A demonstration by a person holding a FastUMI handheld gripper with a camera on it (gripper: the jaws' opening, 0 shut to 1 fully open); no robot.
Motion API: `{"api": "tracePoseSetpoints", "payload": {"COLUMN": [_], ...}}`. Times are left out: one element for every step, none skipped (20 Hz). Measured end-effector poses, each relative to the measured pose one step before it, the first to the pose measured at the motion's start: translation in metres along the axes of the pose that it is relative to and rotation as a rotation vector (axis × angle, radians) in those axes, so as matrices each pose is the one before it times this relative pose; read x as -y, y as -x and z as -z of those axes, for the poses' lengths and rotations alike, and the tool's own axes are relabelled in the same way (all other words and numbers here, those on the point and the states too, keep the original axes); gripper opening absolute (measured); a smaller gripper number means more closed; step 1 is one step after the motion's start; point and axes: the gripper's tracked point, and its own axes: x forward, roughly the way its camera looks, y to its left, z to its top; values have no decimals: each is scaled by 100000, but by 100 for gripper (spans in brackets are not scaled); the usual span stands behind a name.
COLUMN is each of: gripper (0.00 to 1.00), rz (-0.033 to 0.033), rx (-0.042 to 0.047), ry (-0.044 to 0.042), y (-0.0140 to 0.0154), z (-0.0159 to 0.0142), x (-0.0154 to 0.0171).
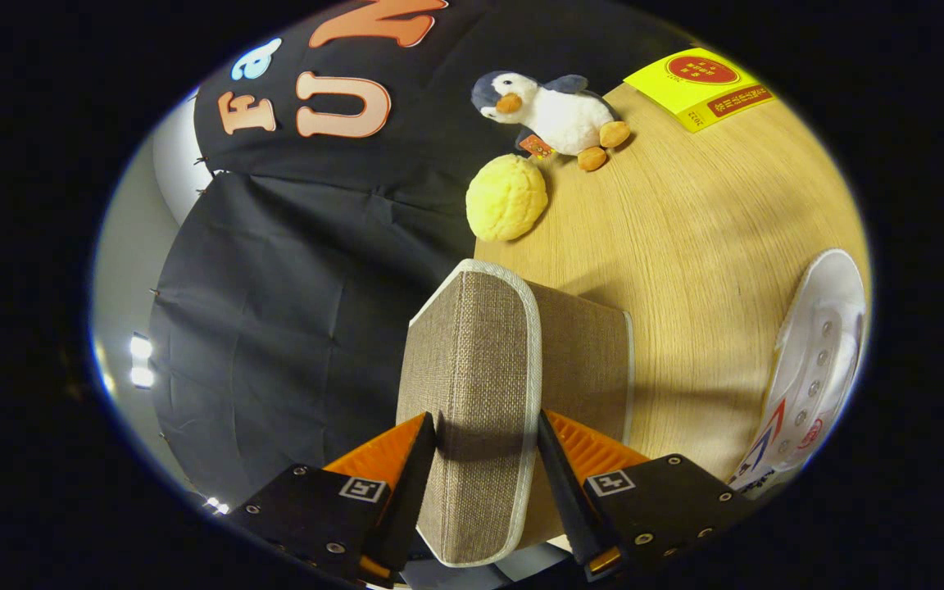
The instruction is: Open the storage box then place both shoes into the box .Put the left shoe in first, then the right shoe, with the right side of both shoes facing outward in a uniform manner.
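My gripper [484, 422] is shut on the storage box's lid [472, 344], a brown woven fabric panel with white trim; one finger presses on each side of it. The lid is raised, and its face stretches away from the fingers. Behind it the box's brown body [587, 360] stands on the wooden table [685, 229]. A white lace-up shoe [820, 360] with red and blue stripes lies on the table to the right of the box, apart from it. The box's inside is hidden by the lid.
Beyond the box lie a yellow plush ball [506, 198] and a plush penguin [550, 111]. A yellow book [697, 86] rests further off on the table. The booth's black cloth wall [292, 287] hangs to the left of the box.
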Motion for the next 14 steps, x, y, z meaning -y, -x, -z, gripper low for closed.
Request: {"api": "tracePoseSetpoints", "payload": {"gripper": [72,70,63,57,44,38,31,30,27,26,26,26,26,26], "rz": [-680,-359,373,36,737,-9,-475,-840,-1302,894,1505,2290,1161,-56], "rx": [316,1280,2411,3129,1667,899,275,326,-101,-981,-1483,-1645,-1027,464], "ry": [-491,-4,205,-35,-695,-603,14,50,272,717,567,-153,-637,-1065], "y": [639,799,231,379,180,54,-16,101,-116,-310,-382,-400,-448,-182], "z": [-120,-314,-586,-495,-456,-86,-4,157,31,386,358,523,315,54], "x": [-152,-157,61,-38,-50,-74,-368,-319,-330,201,498,569,341,-94]}}
